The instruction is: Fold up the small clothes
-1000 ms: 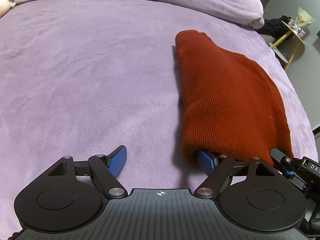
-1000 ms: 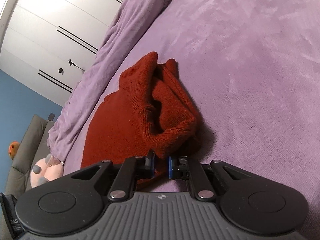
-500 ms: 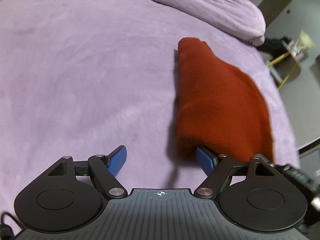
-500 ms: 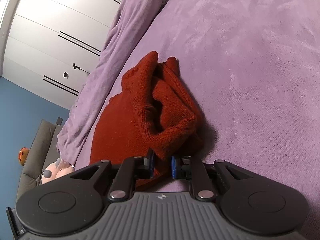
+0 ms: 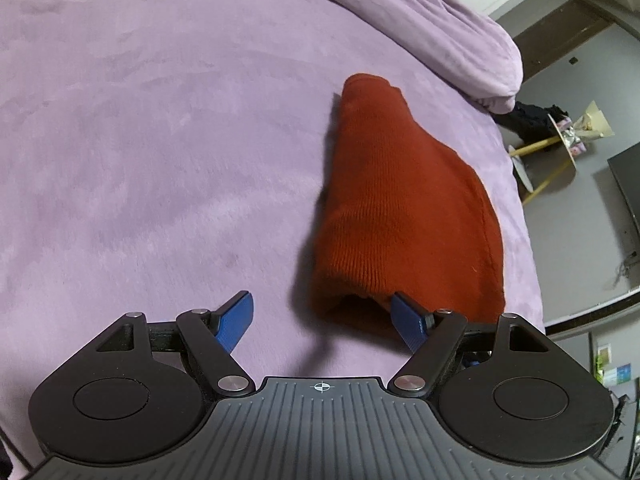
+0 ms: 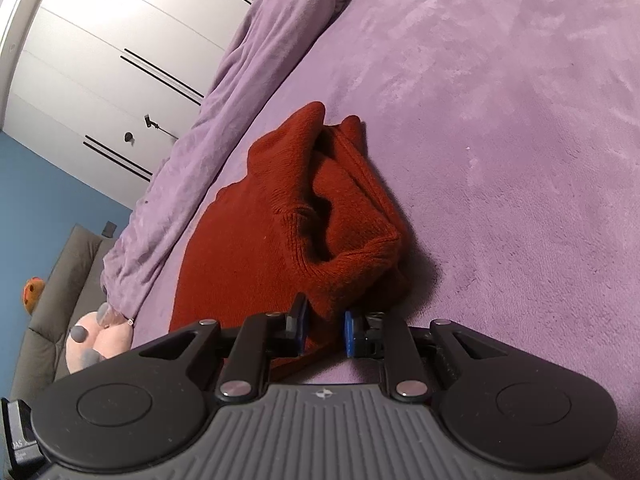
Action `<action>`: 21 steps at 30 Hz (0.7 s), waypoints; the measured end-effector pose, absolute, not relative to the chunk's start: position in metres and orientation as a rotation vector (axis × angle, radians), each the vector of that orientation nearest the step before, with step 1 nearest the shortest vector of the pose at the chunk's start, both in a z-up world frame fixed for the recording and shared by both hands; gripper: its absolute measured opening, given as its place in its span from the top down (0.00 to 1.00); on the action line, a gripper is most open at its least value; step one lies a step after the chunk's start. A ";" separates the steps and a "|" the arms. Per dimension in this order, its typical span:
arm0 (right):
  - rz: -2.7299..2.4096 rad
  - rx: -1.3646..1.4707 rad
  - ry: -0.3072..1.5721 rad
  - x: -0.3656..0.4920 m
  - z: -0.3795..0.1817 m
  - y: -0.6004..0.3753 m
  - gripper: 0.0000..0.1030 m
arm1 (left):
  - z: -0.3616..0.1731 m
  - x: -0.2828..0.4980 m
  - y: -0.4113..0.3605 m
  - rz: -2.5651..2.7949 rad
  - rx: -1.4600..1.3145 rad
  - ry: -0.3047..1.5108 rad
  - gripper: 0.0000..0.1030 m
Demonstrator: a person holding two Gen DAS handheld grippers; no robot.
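It was a home bedroom: a bed spread with a lilac plush blanket [image 5: 168, 128], a bunched duvet [image 6: 224, 112] along its far edge, white wardrobe doors [image 6: 104, 72] against a blue wall [image 6: 44, 188], a grey sofa [image 6: 60, 280], and a round side table [image 5: 560, 144] beyond the bed's corner.

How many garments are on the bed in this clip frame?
1: a red knit garment, folded on the purple bedspread, its near edge between the right gripper's fingers. Anything beneath its layers would be hidden.
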State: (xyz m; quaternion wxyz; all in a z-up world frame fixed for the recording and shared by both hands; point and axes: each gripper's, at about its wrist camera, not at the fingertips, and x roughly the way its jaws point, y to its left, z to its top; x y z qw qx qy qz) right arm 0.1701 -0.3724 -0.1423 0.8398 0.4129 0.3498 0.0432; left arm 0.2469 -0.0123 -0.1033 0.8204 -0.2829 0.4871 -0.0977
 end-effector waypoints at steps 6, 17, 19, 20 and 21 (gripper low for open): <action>0.132 1.055 0.692 0.167 -0.150 -0.385 0.73 | -0.102 0.247 -0.017 -0.248 -0.526 1.024 0.22; 0.150 1.073 0.687 0.174 -0.145 -0.379 0.91 | -0.113 0.251 -0.054 -0.225 -0.211 1.007 0.21; 0.205 1.119 0.670 0.173 -0.143 -0.381 0.92 | -0.112 0.253 -0.051 -0.201 -0.209 0.992 0.21; 0.223 1.151 0.658 0.172 -0.143 -0.383 0.92 | -0.111 0.254 -0.047 -0.183 -0.214 0.986 0.21; 0.221 1.167 0.655 0.171 -0.143 -0.386 0.92 | -0.111 0.256 -0.042 -0.168 -0.217 0.985 0.20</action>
